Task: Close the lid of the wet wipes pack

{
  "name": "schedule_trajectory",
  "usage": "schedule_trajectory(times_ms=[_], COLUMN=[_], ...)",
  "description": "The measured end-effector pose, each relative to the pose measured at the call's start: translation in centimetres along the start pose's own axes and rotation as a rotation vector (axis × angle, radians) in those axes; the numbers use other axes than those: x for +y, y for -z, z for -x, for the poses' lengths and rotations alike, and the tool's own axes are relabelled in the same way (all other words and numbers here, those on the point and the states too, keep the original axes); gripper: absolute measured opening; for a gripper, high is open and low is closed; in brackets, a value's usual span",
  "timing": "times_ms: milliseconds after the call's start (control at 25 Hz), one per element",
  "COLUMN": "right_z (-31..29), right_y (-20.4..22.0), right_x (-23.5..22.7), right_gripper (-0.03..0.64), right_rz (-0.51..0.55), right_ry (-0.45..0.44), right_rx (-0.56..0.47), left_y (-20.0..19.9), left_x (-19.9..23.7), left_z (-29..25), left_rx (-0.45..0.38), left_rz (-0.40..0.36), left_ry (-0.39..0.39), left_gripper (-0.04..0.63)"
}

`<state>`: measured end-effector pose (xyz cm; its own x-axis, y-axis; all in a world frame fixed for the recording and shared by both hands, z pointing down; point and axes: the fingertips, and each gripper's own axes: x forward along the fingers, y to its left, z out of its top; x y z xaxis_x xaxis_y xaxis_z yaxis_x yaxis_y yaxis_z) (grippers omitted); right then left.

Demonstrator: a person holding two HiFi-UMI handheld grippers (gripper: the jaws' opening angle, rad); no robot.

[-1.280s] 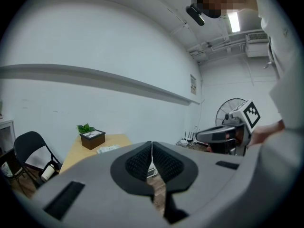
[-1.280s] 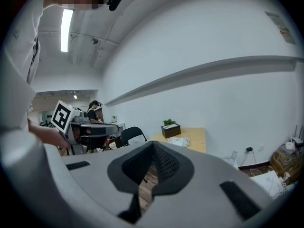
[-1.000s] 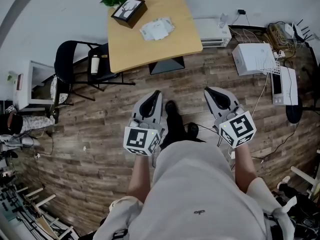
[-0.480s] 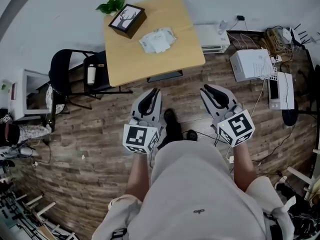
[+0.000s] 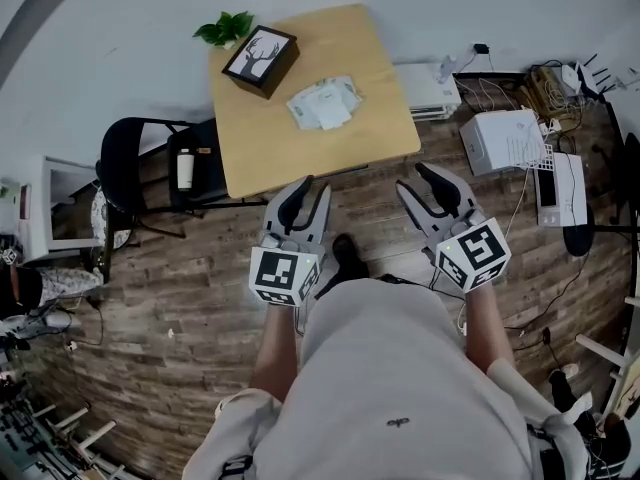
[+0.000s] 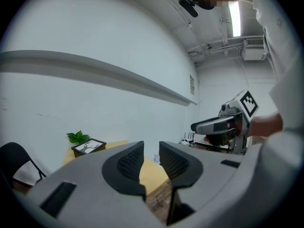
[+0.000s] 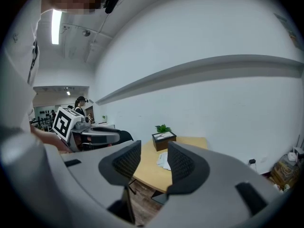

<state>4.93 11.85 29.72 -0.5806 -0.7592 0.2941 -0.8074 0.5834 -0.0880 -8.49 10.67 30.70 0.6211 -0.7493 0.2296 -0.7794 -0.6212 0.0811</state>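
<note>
The wet wipes pack (image 5: 325, 103) is white and lies in the middle of a small wooden table (image 5: 300, 153); it also shows in the right gripper view (image 7: 164, 160). Whether its lid is up I cannot tell at this distance. My left gripper (image 5: 310, 188) hangs over the floor just short of the table's near edge, its jaws opening with nothing between them (image 6: 151, 148). My right gripper (image 5: 420, 180) is level with it off the table's near right corner, jaws also opening and empty (image 7: 154, 148).
A dark box with a deer picture (image 5: 260, 58) and a small green plant (image 5: 225, 28) stand at the table's far left. A black chair (image 5: 135, 148) is left of the table. White appliances (image 5: 505, 128) and cables lie on the floor at right.
Both grippers have moved forward toward the table, which is now nearer. Their jaws were shut before and now stand apart.
</note>
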Motion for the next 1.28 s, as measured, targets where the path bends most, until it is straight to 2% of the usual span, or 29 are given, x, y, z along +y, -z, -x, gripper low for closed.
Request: schedule_trajectory(times_ms=[360, 800, 1280], right_z=[-4.2, -6.2, -12.8], right_y=[-0.3, 1.4, -0.3], right_x=[0.9, 0.2, -4.4], right_gripper=[0.166, 0.166, 0.166], right_rz=[-0.013, -0.050, -0.037], right_ry=[0.008, 0.001, -0.102], right_rx=[0.022, 0.083, 0.094], left_y=[1.2, 3.6, 2.3], left_x=[3.9, 4.5, 7.6], left_z=[-1.4, -3.2, -9.1], left_rx=[0.037, 0.108, 0.137], left_rz=[0.000, 0.029, 0.019], left_ry=[0.045, 0.075, 0.022], left_gripper=[0.109, 0.118, 0.126])
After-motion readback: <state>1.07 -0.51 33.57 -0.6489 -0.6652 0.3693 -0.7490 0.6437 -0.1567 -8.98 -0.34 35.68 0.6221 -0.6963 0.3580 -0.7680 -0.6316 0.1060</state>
